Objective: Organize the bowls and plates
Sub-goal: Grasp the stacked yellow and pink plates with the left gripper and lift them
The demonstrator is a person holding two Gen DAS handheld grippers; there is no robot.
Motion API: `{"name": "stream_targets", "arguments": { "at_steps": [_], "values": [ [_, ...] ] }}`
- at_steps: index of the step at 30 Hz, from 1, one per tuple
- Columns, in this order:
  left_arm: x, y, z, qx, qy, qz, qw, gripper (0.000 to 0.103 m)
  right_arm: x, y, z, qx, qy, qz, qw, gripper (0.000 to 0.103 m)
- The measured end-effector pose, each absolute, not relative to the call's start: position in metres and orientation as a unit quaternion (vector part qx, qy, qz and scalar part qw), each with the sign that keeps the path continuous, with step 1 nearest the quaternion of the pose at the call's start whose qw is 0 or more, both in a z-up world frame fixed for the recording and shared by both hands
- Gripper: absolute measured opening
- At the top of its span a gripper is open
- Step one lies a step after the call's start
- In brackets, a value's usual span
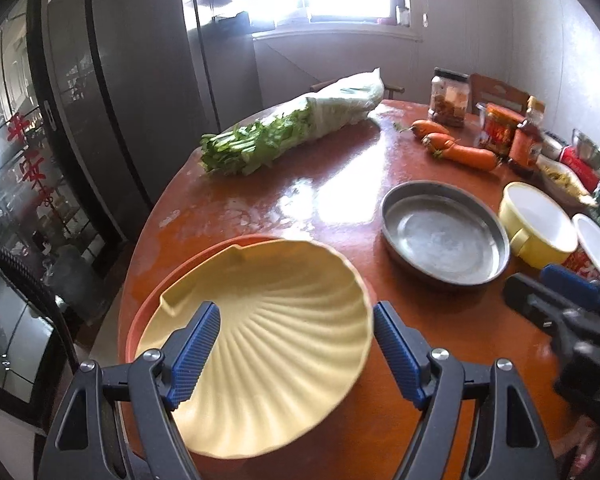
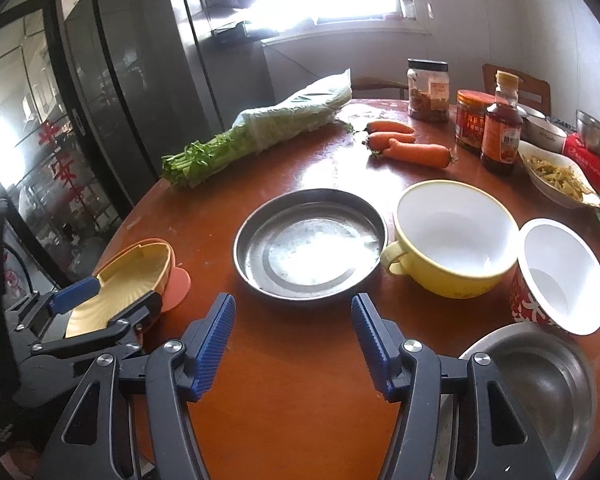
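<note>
Left hand-held gripper spread around a yellow shell plate, right hand-held gripper released over bare table.

Shell plate sits in an orange plate at the table's near-left edge — the left blue pads stand either side of it, whether they press on it I cannot tell. Right jaws are apart with nothing between them, pointing at a round steel pan mid-table. Right of the pan – a yellow handled bowl, then a red-patterned white bowl touching it, and a steel bowl nearest the camera. Behind lie bagged greens, carrots and jars.
</note>
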State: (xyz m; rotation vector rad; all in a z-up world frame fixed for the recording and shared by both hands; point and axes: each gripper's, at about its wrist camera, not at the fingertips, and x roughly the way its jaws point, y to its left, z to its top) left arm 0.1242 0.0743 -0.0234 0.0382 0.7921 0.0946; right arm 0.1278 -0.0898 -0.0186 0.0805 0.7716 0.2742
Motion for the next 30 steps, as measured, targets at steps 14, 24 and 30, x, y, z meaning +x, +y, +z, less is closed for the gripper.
{"name": "stream_targets", "arguments": {
  "at_steps": [14, 24, 30],
  "values": [
    [0.204, 0.033, 0.009, 0.005, 0.419, -0.015, 0.908, 0.078, 0.155, -0.1, -0.024, 0.062, 0.422, 0.117, 0.897, 0.063],
    [0.257, 0.022, -0.014, 0.039, 0.464, 0.002, 0.885, 0.078, 0.173, -0.101, -0.037, 0.065, 0.457, 0.12, 0.879, 0.063],
    [0.245, 0.052, -0.007, 0.005, 0.455, 0.015, 0.89, 0.078, 0.174, -0.081, -0.033, 0.029, 0.439, 0.153, 0.885, 0.063]
  ]
}}
